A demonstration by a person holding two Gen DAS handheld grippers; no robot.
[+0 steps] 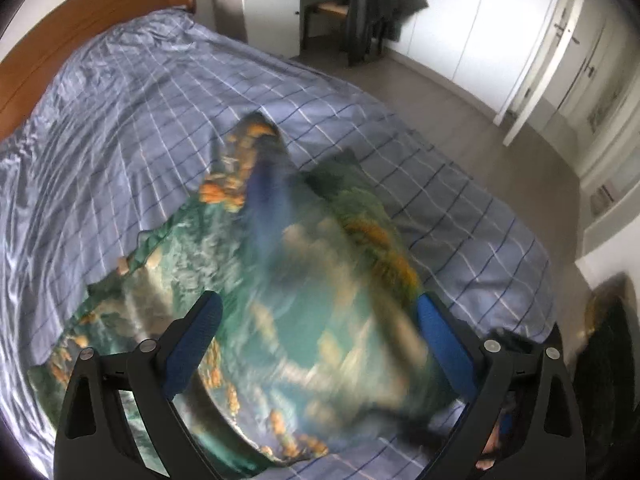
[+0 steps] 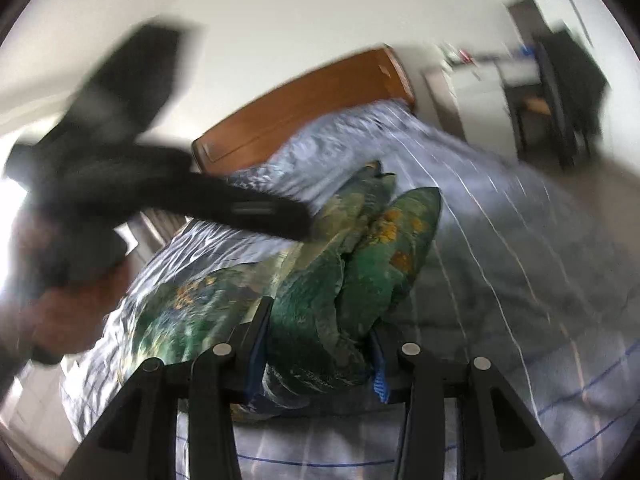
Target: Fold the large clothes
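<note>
I count one patterned garment (image 1: pixel 296 320), one bed (image 1: pixel 120 120) with one wooden headboard (image 1: pixel 80 36), one white desk (image 1: pixel 276 4), one chair (image 1: pixel 332 12), one dark jacket (image 1: pixel 380 4), and my two grippers: left (image 1: pixel 316 344), right (image 2: pixel 318 344).

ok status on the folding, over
Left hand-held gripper open, above the green patterned garment. Right hand-held gripper shut on a bunched fold of it. Garment part lifted off the bed; nothing in the way.
</note>
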